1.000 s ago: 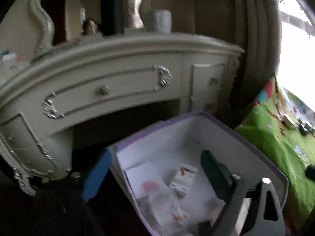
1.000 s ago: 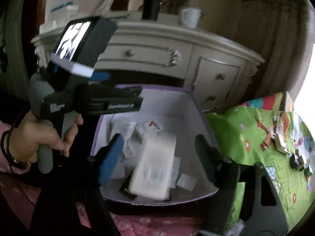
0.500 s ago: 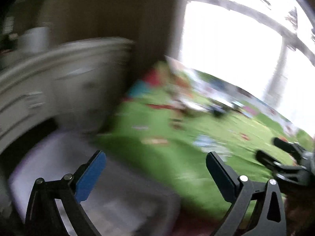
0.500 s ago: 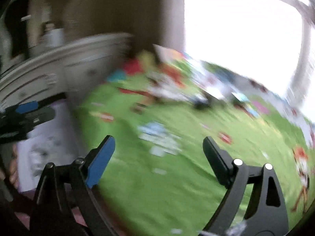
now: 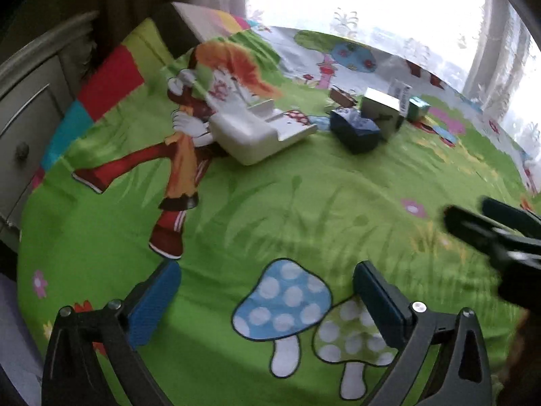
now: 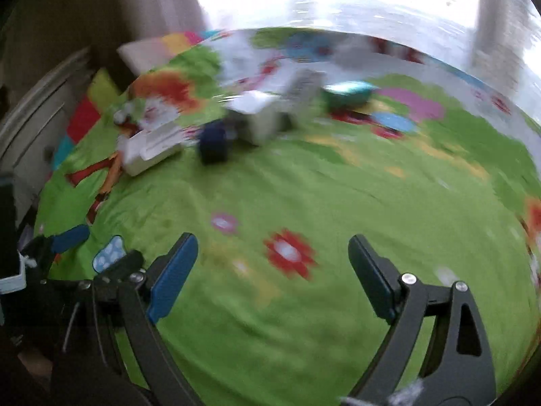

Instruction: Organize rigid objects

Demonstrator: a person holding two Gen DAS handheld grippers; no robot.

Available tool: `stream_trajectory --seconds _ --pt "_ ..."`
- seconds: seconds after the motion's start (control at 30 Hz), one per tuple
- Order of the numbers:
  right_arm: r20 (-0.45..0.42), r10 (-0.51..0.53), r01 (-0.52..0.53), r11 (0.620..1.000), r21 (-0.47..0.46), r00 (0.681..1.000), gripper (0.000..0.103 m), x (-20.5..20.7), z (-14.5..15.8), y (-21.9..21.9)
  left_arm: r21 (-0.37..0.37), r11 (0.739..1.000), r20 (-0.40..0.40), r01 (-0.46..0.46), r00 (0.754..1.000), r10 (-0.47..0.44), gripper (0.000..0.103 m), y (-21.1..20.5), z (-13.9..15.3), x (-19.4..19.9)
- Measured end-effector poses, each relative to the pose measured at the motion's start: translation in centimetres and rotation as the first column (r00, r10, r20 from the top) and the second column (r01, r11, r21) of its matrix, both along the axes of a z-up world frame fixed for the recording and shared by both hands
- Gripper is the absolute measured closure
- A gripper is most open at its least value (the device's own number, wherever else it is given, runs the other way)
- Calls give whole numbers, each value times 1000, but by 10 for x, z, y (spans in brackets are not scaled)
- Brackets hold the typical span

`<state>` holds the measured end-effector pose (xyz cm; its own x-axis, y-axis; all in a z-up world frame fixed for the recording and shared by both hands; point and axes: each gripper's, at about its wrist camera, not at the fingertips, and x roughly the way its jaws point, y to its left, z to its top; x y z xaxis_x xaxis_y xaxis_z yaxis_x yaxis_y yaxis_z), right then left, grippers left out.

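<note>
Several small boxes lie far up on the green cartoon bedsheet [image 5: 270, 209]: a white open box [image 5: 257, 135], a dark blue box [image 5: 355, 130], a grey box [image 5: 380, 111], a teal box [image 5: 418, 108]. My left gripper [image 5: 268, 301] hangs open low over the mushroom print, with nothing between its fingers. In the blurred right wrist view the white box [image 6: 148, 149], dark blue box [image 6: 213, 142], grey box [image 6: 267, 118] and teal box [image 6: 348, 96] show again. My right gripper [image 6: 272, 277] is open and empty over the sheet, well short of them.
A cream dresser [image 5: 27, 101] stands along the bed's left side. A pillow [image 5: 206, 20] leans at the head, under a bright curtained window. In the left wrist view the right gripper [image 5: 493, 233] reaches in from the right; the left gripper [image 6: 67, 237] shows at the right view's left edge.
Both views swung from the purple-rimmed box by the dresser to the green bed. The white carton seen between the right fingers over that box is gone from them. Both grippers stand wider.
</note>
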<state>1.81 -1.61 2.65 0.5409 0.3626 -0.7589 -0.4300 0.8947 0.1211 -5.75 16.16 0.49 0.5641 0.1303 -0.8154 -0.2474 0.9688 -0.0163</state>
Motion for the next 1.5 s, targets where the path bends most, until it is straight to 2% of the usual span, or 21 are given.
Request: stream_trajectory --seconds 0.13,0.2,0.27,0.33,0.37,0.4,0.53,0.63,0.73,0.83,0.9,1.0,1.1,1.17,1.23,1.27,1.3,1.33,1.37,1.43,1.5 --pt "33 135 -133 989 -73 990 17 32 -5 55 -39 998 31 -44 998 46 0 12 1 -8" --pt "3 149 -148 986 -74 989 24 55 -10 74 -89 994 64 -67 995 73 0 19 3 -15" --pt "13 139 -137 986 -98 990 25 75 -12 88 -134 988 93 -76 992 88 0 24 5 -21" --pt "24 138 -134 984 -121 990 32 86 -13 98 -134 988 92 -77 992 90 0 23 2 -14" --pt "26 143 -139 983 -121 989 45 87 -12 99 -123 990 85 -76 993 87 0 22 2 -13" --pt "25 145 -141 983 -119 989 72 86 -12 99 -113 991 78 -75 993 84 0 20 2 -13" --pt "40 189 -185 979 -90 981 72 49 -12 68 -110 991 76 -74 994 82 0 20 2 -12" --pt "37 148 -144 985 -90 988 72 19 -13 25 -110 991 75 -72 994 81 0 21 1 -10" --pt "57 82 -73 986 -148 995 72 -15 -10 -30 -29 998 18 -47 999 48 0 12 -2 -1" --pt "55 22 -15 991 -132 998 72 -39 -8 -79 62 993 -27 98 995 -97 0 4 1 22" --pt "51 2 4 993 -122 999 72 -52 -6 -99 104 970 -64 222 974 -216 0 4 4 44" --pt "51 -4 10 992 -126 999 72 -55 -5 -102 186 900 -117 394 918 -378 0 12 7 81" --pt "59 -4 12 990 -143 998 72 -55 -4 -100 148 881 -133 450 891 -433 0 33 7 109" --pt "54 -9 16 991 -132 998 72 -56 -5 -100 41 882 -131 470 877 -461 0 48 3 127" --pt "52 -11 18 991 -130 999 72 -53 -7 -98 -24 890 -101 455 885 -455 0 53 -1 134" --pt "50 -14 20 992 -127 999 72 -53 -7 -97 -18 897 -72 442 894 -442 3 52 -1 132" --pt "50 -16 22 992 -125 999 72 -53 -8 -96 -14 901 -38 434 900 -434 15 47 0 126" --pt "50 -16 22 992 -126 999 72 -53 -8 -97 -17 903 -23 430 903 -430 36 40 3 120" --pt "50 -16 22 992 -126 999 72 -53 -8 -97 -38 902 -22 431 902 -432 38 31 7 112" --pt "50 -16 22 992 -126 999 72 -53 -8 -97 -153 886 7 439 896 -443 38 9 12 86" --pt "49 -16 22 992 -124 999 72 -53 -7 -97 -155 889 15 430 901 -433 38 -16 14 58"
